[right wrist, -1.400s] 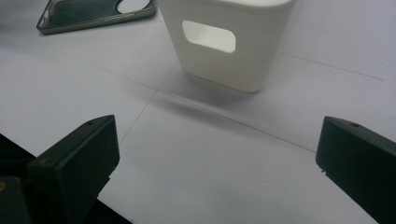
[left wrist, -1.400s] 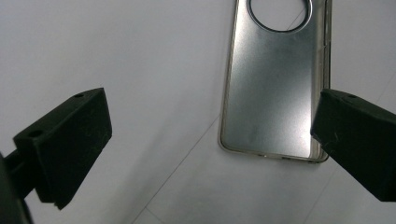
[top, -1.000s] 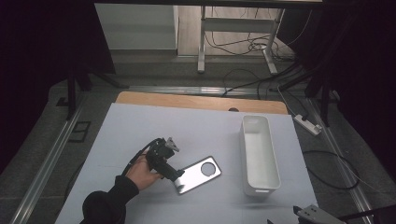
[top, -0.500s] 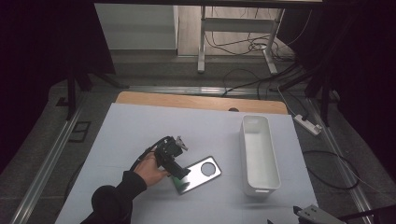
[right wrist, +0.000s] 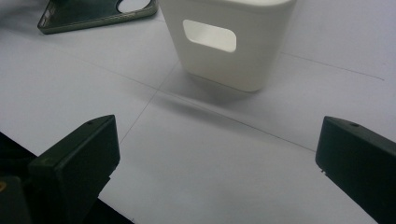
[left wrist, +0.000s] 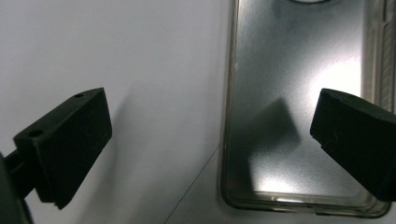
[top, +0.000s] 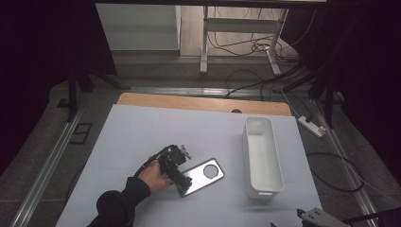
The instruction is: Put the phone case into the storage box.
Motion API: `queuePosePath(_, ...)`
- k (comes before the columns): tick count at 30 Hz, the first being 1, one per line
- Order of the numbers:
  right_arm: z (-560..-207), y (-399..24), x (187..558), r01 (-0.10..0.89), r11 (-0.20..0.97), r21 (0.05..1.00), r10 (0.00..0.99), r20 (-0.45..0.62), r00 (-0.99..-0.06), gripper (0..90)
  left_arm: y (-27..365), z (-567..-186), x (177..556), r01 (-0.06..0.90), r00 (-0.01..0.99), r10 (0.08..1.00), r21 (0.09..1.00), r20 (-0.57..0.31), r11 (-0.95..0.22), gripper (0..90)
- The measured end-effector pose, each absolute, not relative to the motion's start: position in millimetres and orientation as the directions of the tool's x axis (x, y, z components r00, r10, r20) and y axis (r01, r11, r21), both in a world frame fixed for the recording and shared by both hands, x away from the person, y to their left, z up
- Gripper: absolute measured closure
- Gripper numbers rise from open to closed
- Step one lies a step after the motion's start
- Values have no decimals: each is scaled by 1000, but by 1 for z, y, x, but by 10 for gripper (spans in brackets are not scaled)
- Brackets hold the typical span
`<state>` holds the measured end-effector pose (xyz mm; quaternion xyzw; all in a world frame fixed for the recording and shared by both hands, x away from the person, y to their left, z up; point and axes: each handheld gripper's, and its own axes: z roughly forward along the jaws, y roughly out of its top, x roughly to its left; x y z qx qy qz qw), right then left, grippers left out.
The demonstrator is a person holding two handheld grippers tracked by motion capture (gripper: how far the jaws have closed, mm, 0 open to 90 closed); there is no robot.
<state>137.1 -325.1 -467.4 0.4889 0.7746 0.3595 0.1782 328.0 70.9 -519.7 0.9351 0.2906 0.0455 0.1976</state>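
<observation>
A dark, glossy phone case [top: 202,175] with a round camera hole lies flat on the white table, left of the white bin [top: 263,156]. A person's hand [top: 153,176] holds my left gripper [top: 182,185] at the case's near end. In the left gripper view the case [left wrist: 299,88] lies below the open jaws. One jaw stands over the bare table and the other over the case, with the case's long edge between them. My right gripper [right wrist: 217,140] is open and holds nothing. It sits low near the table's front right corner, facing the bin's handle end [right wrist: 229,42].
The white bin is long and looks empty, and it stands lengthwise at the right of the table [top: 142,132]. A wooden strip [top: 198,103] runs along the far edge. Cables and a power strip [top: 312,126] lie on the floor beyond.
The hand has carried my left gripper a little right and toward the near end of the phone case. The case, the bin and the right gripper have not moved.
</observation>
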Motion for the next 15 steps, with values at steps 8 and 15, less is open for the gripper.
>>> queuePosePath(8,-467,-325,137,630,263,731,886,75,-458,0,72,-524,327,528,830,555,401,-57,-749,0)
queuePosePath(15,-467,-325,137,630,268,728,885,72,-460,0,79,-516,324,499,848,526,423,-62,-756,265)
